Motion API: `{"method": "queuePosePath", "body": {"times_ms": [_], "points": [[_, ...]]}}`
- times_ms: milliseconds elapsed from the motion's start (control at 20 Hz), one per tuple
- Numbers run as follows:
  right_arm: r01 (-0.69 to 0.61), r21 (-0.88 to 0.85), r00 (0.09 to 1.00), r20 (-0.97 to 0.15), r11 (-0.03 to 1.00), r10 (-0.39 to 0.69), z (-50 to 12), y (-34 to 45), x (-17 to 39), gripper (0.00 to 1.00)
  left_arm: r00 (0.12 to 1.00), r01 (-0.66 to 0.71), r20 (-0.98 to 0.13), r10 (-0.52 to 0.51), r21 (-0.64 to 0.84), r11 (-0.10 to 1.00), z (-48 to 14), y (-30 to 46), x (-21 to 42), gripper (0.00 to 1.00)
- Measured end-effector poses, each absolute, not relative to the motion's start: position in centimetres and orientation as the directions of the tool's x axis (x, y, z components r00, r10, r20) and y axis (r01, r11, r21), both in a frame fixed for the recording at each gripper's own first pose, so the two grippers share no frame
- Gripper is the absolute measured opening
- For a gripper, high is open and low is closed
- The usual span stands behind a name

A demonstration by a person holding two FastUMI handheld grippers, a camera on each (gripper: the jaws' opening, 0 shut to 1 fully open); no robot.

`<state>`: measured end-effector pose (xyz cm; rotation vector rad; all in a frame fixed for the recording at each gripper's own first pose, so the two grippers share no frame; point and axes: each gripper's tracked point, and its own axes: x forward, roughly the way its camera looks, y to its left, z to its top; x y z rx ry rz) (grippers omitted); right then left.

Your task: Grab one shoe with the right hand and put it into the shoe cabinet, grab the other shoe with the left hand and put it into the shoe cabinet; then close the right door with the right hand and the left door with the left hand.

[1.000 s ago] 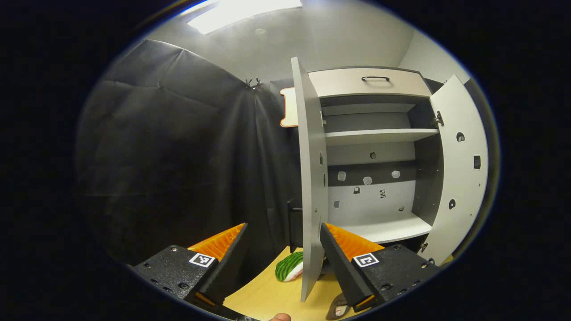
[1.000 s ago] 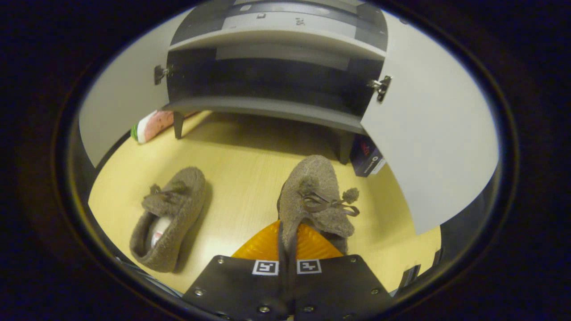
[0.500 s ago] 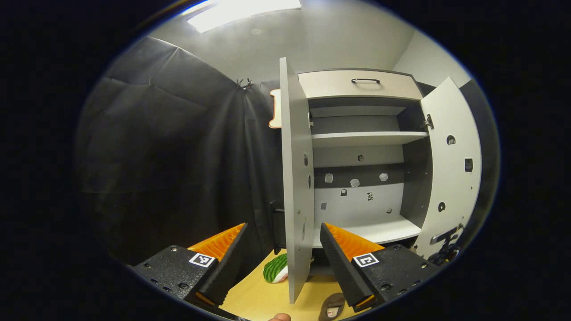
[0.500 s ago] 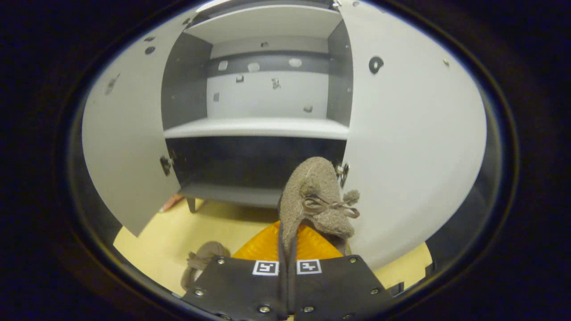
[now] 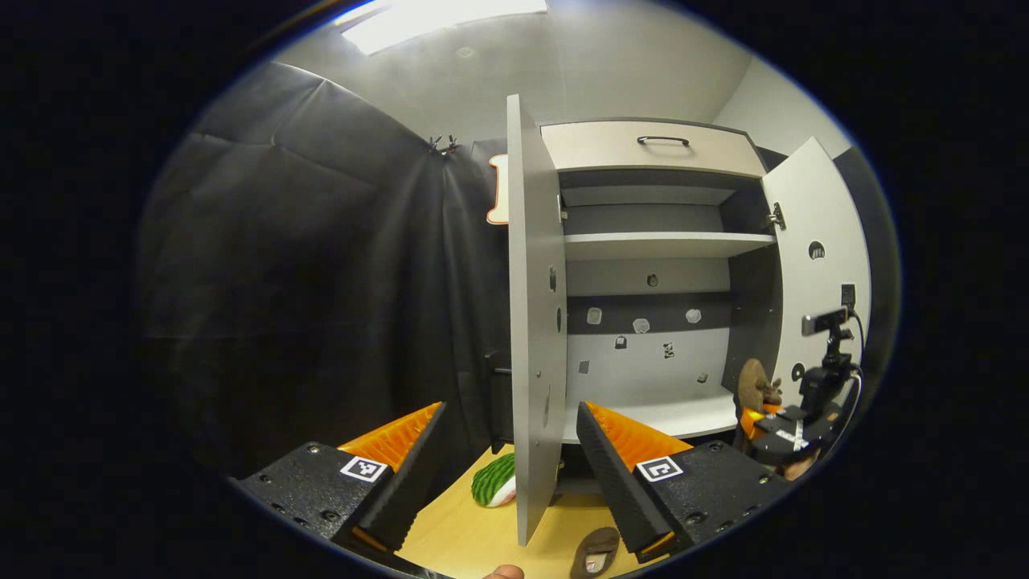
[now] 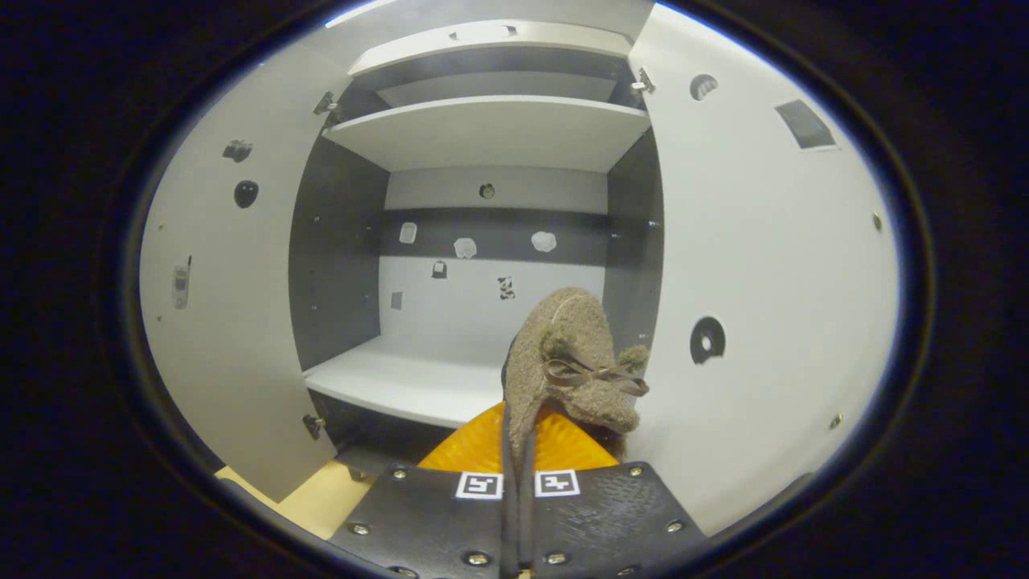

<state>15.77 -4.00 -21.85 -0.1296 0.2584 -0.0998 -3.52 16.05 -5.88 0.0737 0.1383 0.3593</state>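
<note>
L gripper (image 5: 506, 458) gapes wide, empty — left door (image 5: 532, 322) edge-on ahead, green-white thing (image 5: 493, 488) on floor, other shoe (image 5: 593, 553) low. R gripper (image 6: 518, 450) pinches shoe (image 6: 563, 362) at cabinet (image 6: 482, 129) mouth, over bottom shelf (image 6: 402, 384), beside right door (image 6: 764, 281).

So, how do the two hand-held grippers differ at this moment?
The right hand-held gripper is shut on a brown fuzzy shoe; the left hand-held gripper is open and holds nothing. The right one holds its shoe raised in front of the lower shelf of the shoe cabinet; the left one faces the edge of the open left door. Both point toward the cabinet.
</note>
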Motion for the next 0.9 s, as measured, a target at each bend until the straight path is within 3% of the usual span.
{"method": "queuePosePath", "body": {"times_ms": [300, 450, 900], "points": [[0.082, -0.194, 0.966, -0.224, 0.978, -0.126, -21.8, -4.3, 25.1, 0.0, 0.897, -0.402, -0.145, 0.417, 0.122, 0.907, -7.0, 18.2, -3.9, 0.96], [0.095, -0.203, 0.952, -0.266, 0.975, -0.148, -24.2, -4.7, 28.9, 0.01, 0.879, -0.434, -0.16, 0.45, 0.122, 0.892, -7.6, 19.5, -4.2, 0.96], [0.081, -0.193, 0.92, -0.362, 0.978, -0.148, -28.8, -3.9, 33.5, 0.01, 0.824, -0.51, -0.199, 0.531, 0.149, 0.847, -9.2, 21.8, -4.9, 0.97]]}}
